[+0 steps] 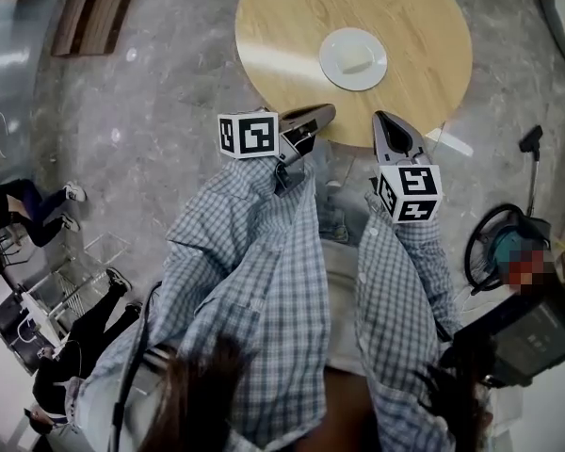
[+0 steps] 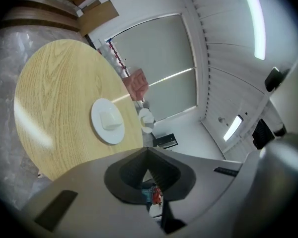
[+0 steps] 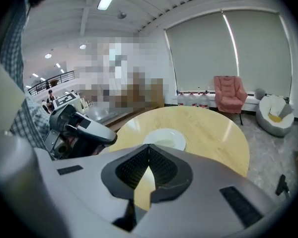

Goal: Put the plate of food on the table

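A white plate [image 1: 353, 59] carrying a pale block of food rests near the middle of the round wooden table [image 1: 282, 26]. My left gripper [image 1: 318, 115] is shut and holds nothing, its tip just over the table's near edge. About a hand's width to its right my right gripper [image 1: 386, 122] is also shut and empty. In the left gripper view the plate [image 2: 108, 121] lies on the table [image 2: 54, 88] beyond the closed jaws of the left gripper [image 2: 148, 151]. The right gripper view shows the plate [image 3: 165, 137] just past the right gripper [image 3: 149, 148], with the left gripper [image 3: 82, 125] at its left.
Grey stone floor surrounds the table. A dark machine with a coiled hose [image 1: 499, 238] stands at the right. People [image 1: 28, 210] and a wire cart [image 1: 71, 285] are at the left. A pink armchair [image 3: 227, 90] and a white seat [image 3: 274, 114] stand by the windows.
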Tool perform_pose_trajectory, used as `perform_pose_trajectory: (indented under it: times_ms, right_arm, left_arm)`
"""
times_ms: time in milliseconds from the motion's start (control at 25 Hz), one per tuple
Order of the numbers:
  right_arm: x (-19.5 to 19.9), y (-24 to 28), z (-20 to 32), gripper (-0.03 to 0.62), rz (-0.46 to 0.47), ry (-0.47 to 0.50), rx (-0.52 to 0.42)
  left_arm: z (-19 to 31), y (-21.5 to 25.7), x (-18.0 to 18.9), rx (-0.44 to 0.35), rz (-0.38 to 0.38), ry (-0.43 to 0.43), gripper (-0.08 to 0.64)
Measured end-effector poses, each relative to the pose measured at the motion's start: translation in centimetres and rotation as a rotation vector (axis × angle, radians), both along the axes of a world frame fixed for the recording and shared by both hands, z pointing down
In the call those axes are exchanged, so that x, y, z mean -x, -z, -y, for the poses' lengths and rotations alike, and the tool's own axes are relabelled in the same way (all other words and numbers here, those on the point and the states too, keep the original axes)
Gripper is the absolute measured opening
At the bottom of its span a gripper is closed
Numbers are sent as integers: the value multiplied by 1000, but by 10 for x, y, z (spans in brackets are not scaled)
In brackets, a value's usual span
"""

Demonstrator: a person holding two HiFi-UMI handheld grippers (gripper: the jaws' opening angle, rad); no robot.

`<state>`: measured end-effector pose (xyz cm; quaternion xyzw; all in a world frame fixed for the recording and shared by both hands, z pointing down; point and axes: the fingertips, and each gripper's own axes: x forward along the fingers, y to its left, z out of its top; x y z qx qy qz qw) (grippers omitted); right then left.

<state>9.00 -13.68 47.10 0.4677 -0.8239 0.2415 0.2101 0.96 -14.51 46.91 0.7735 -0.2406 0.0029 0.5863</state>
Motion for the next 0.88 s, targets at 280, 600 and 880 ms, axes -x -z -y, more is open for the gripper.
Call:
perform_pose_trajectory:
  times_ms: [280, 600, 880]
  right_arm:
    - [-17, 26, -21, 8, 86, -72, -48]
    - [-35, 47, -42, 8, 114, -95, -113]
    - [-34, 73, -60, 8, 144, -98, -193]
  left_arm:
    - [-21, 26, -1, -108, 46, 4, 8]
    - [-41, 47, -18, -205, 67, 17, 8]
    - [-59, 80, -19, -374, 142, 51, 8]
